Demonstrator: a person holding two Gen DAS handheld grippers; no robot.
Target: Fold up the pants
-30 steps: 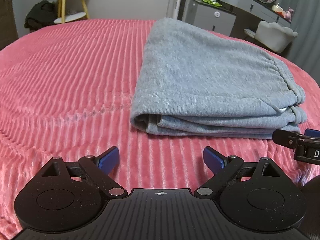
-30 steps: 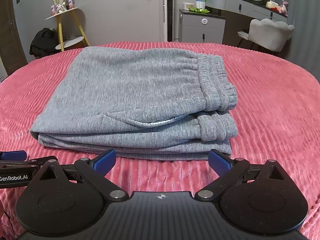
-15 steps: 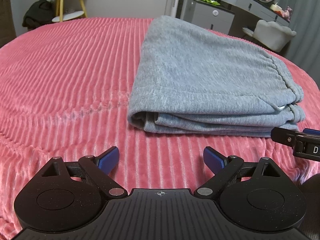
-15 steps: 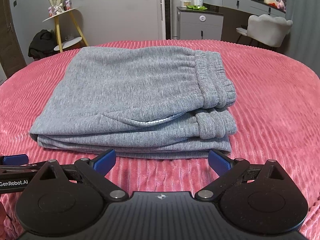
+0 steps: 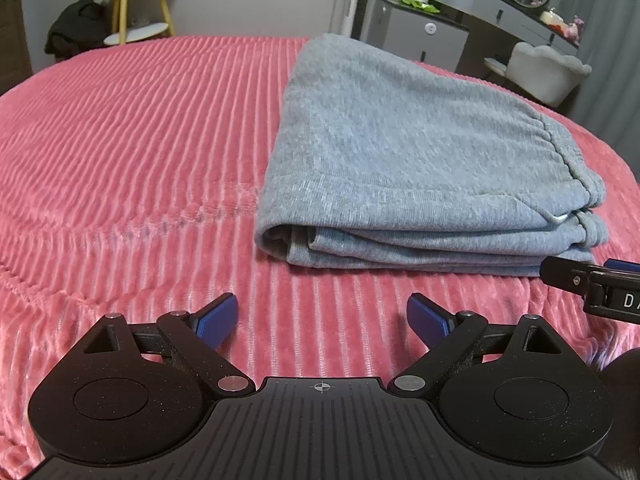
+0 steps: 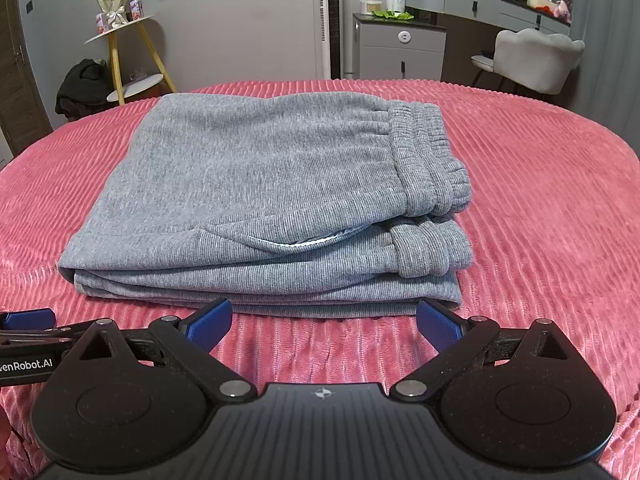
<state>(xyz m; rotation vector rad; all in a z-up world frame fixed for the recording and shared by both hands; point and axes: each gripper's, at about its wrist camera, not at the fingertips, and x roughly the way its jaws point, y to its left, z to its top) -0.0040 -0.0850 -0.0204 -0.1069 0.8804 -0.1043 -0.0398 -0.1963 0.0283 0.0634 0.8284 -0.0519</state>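
1. Between the blue pads of the left tongs (image 5: 320, 322) lies only bare pink bedspread (image 5: 140, 152); the two fingers stand wide apart and hold nothing.
2. Just to their right, the right tongs (image 6: 324, 322) are spread wide in the same way and are empty too, with their pads short of the cloth.
3. Both tools sit low and level over the near edge of the bed, side by side and pointing forward. Each one shows at the edge of the other's camera view.
4. Ahead of them the grey pants (image 6: 260, 200) lie on the bedspread as a flat, layered stack. The waistband (image 6: 432, 168) is on the right side, with a cuffed edge tucked under it and a bit of white pocket lining peeking out.
5. From the left view, the stack sits ahead and to the right, with its rounded folded corner nearest.
6. By my judgement the folding is done or nearly so. The layers line up fairly well, and at most a last tidy of the edges is left.
7. Beyond the bed stand a grey cabinet (image 6: 400, 52), a pale chair (image 6: 536, 60) and a yellow-legged side table (image 6: 124, 60).
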